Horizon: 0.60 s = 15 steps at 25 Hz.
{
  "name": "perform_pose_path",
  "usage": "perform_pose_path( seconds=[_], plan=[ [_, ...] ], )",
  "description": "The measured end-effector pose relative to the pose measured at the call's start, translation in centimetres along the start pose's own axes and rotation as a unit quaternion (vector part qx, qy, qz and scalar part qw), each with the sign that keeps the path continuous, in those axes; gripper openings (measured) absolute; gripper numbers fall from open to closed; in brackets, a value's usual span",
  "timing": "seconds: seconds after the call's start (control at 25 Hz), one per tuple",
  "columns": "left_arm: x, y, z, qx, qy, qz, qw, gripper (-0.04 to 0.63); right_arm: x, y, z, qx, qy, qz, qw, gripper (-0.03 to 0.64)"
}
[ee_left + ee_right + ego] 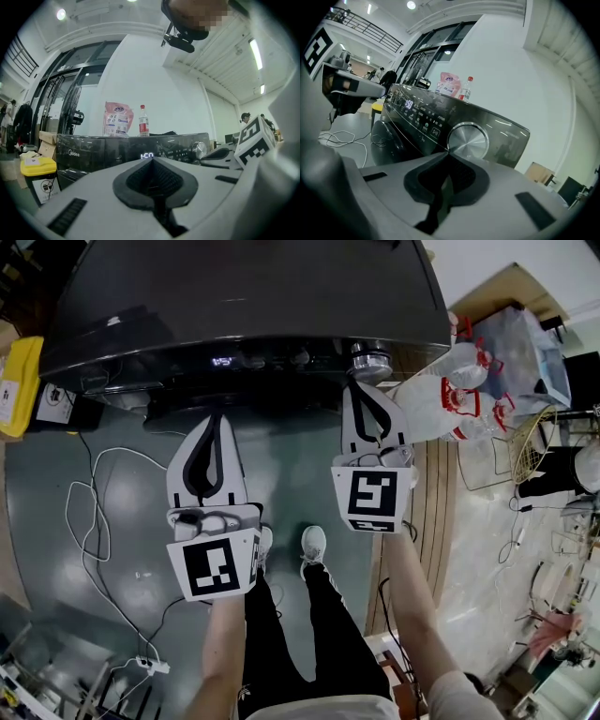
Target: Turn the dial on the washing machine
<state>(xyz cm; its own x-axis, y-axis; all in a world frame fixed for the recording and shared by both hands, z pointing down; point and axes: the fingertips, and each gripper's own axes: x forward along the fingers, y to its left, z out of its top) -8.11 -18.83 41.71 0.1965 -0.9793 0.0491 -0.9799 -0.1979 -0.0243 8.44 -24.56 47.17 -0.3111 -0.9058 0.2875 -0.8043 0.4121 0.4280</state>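
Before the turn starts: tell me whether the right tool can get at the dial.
Probably yes: the right tool points straight at the dial, close, with nothing between them. Its jaws are together, so they would need to open first.

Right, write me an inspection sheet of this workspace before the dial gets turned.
Surface: glossy grey-green floor; the person stands on it.
Job's things: black front-loading washing machine, display lit; round silver metal dial at the panel's right end.
Clutter: pink printed pouch and clear red-labelled bottle on the machine's top; yellow bin; clear plastic bags.
Grippers: left gripper fingers together, empty, short of the panel; right gripper fingers together, tips at the dial's lower edge, contact unclear.
Cables: white cable looped on the floor.
Surroundings: white wall; people far off.
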Motion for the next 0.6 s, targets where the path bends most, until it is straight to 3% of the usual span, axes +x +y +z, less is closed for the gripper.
perform_pose_path(
  seconds=[0.6],
  plan=[
    [0.2, 0.1, -0.1, 0.007, -0.002, -0.002, 1.0000, -0.002, -0.3, -1.9, -1.4, -0.001, 0.019, -0.031, 0.999, 0.002]
  ],
)
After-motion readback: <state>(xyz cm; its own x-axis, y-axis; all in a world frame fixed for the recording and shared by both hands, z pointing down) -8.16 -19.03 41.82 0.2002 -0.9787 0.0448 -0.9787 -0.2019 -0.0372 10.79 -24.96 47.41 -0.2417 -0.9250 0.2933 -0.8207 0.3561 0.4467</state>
